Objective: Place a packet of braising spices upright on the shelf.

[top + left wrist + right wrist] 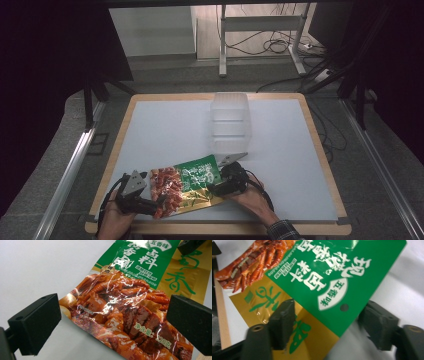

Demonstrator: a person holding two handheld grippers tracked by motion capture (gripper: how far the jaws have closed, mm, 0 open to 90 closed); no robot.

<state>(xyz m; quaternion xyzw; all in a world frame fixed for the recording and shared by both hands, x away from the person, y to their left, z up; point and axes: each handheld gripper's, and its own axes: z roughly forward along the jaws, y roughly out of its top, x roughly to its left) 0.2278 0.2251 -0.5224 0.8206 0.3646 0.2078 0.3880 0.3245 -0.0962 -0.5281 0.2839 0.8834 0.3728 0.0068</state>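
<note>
Two grippers sat at the near edge of the table (165,120), both working one snack packet (187,184) that lay flat on the white surface, near-left of the clear plastic container (229,122). We judged the job as barely started: the packet was not lifted, not in the container, and neither gripper had a grip on it yet. The left gripper (150,202) was at the packet's left, red-printed end; in the left gripper view its jaws stood wide apart, released, with that end of the packet (130,305) lying between and beyond them, touching neither as far as we could tell. The right gripper (220,187) was at the right, green-and-gold end; in the right gripper view its jaws were also spread, straddling the packet's corner (322,290), the left jaw over the gold strip, not clenched. What remained, in our judgement: closing on the packet, lifting it, and moving it, likely toward the container.
</note>
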